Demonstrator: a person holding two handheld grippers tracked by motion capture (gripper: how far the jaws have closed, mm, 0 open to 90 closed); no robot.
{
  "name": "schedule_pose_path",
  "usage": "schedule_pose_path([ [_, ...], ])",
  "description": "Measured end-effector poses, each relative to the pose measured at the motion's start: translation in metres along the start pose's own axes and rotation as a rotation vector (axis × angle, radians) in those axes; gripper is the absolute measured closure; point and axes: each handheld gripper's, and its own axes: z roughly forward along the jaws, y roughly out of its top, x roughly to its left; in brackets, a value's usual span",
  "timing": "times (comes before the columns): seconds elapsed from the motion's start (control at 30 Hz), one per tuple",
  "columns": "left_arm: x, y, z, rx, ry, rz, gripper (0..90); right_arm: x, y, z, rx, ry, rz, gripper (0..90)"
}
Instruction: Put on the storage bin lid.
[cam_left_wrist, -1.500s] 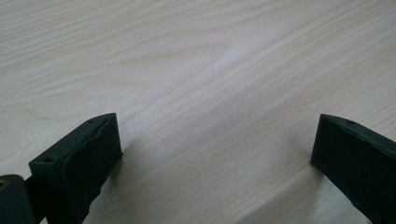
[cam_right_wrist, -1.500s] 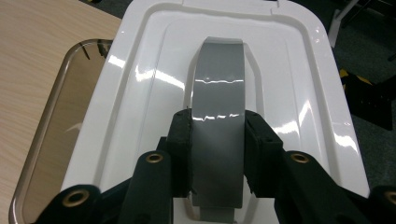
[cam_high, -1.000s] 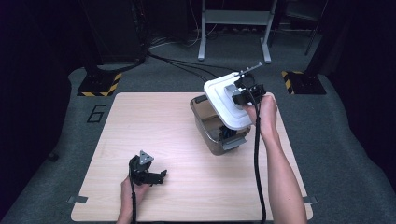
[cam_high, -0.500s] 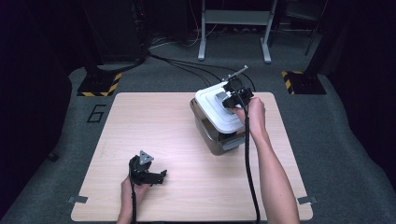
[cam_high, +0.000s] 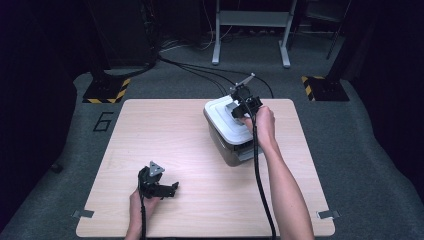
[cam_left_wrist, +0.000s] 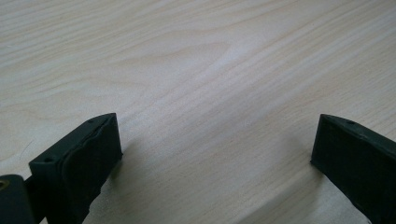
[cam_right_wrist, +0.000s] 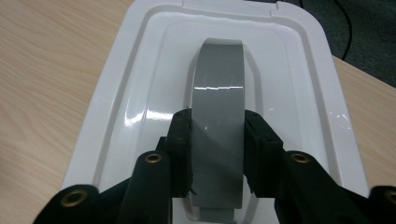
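White lid sits square on the grey bin, far right, its grey handle pinched crosswise by right gripper; left gripper spread near-left.

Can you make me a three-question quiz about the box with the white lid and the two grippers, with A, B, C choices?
1. Where on the table does the box stand?
A. In its far right part
B. At its near left corner
C. In the middle of the near edge

2. What colour is the handle on the white lid?
A. Red
B. Grey
C. Yellow

3. How is the left gripper?
A. Shut on a cup
B. Shut on the handle
C. Open over bare wood

Answers:
1 A: in the high view the box sits far and to the right.
2 B: the right gripper view shows a grey strap handle, with the right gripper shut on its sides.
3 C: the left gripper view shows the jaws wide apart with nothing between them.
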Motion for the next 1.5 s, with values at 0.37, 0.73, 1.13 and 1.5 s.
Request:
schedule_pose_path([
  [0.37, 0.000, 0.000, 0.000, 0.000, 0.000, -0.001, 1.4, 0.008, -0.005, 0.004, 0.026, 0.003, -0.011, 55.4],
  [0.73, 0.000, 0.000, 0.000, 0.000, 0.000, 0.000, 1.4, 0.003, -0.021, -0.020, -0.068, 0.028, 0.006, 16.0],
  [1.13, 0.000, 0.000, 0.000, 0.000, 0.000, 0.000, 1.4, -0.004, -0.051, -0.044, -0.162, 0.031, 0.014, 5.5],
  [1.5, 0.000, 0.000, 0.000, 0.000, 0.000, 0.000, 1.4, -0.018, -0.093, -0.067, -0.212, -0.006, 0.053, 2.0],
])
